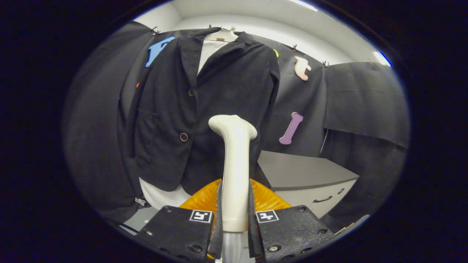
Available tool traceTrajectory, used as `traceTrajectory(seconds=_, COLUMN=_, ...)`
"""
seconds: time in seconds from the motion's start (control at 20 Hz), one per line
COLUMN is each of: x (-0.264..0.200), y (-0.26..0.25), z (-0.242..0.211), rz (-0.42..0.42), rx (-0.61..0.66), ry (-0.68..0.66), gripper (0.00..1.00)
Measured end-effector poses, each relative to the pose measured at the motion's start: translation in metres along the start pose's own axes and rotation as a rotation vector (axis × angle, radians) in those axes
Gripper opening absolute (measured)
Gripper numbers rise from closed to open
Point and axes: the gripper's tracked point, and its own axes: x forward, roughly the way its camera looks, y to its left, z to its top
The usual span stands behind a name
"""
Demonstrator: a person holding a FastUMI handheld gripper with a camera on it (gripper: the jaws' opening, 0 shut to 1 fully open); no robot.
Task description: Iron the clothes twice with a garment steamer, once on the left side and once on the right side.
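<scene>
A: Cream plastic first: what is that right at the fingers?

B: That is the cream, smooth-plastic garment steamer handle (235,171), standing upright between the two fingers of the hand-held gripper (235,215). Both fingers (218,208) press against its lower shaft, one on each side, so the gripper is clamped on it. A ribbed grey hose end shows just under the handle, low between the fingers.

A: And the head of it?

B: The handle bends at the top into a rounded head that points toward the clothes, in front of the lower part of the jacket. I cannot tell whether it touches the cloth.

A: What is the orange thing?

B: An orange ribbed piece (268,199) sits just beyond the fingers, behind the handle; what it is I cannot tell.

A: Further out?

B: The dark single-breasted fabric jacket with round buttons (204,109) hangs on a pale hanger (221,35), over a white garment (210,51) that shows at the collar and below the hem. To the right of the jacket, lower down, stands a grey-topped cabinet with a pale drawer front and dark handle (303,175).
</scene>
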Motion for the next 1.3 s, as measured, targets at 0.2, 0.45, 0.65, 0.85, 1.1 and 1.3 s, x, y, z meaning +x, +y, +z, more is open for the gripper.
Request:
traceTrajectory(seconds=0.2, x=-0.004, y=0.008, z=-0.031, rz=0.005, rx=-0.019, ry=0.043, gripper=0.3)
traceTrajectory(seconds=0.45, x=0.0, y=0.015, z=-0.077, rz=0.013, rx=-0.031, ry=0.12, gripper=0.31)
traceTrajectory(seconds=0.65, x=0.0, y=0.02, z=-0.113, rz=0.023, rx=-0.049, ry=0.18, gripper=0.3)
traceTrajectory(seconds=0.85, x=0.0, y=0.026, z=-0.158, rz=0.049, rx=-0.054, ry=0.278, gripper=0.3)
traceTrajectory(seconds=1.1, x=-0.005, y=0.03, z=-0.179, rz=0.051, rx=-0.059, ry=0.33, gripper=0.31)
traceTrajectory(seconds=1.3, x=-0.014, y=0.027, z=-0.162, rz=0.038, rx=-0.028, ry=0.309, gripper=0.3)
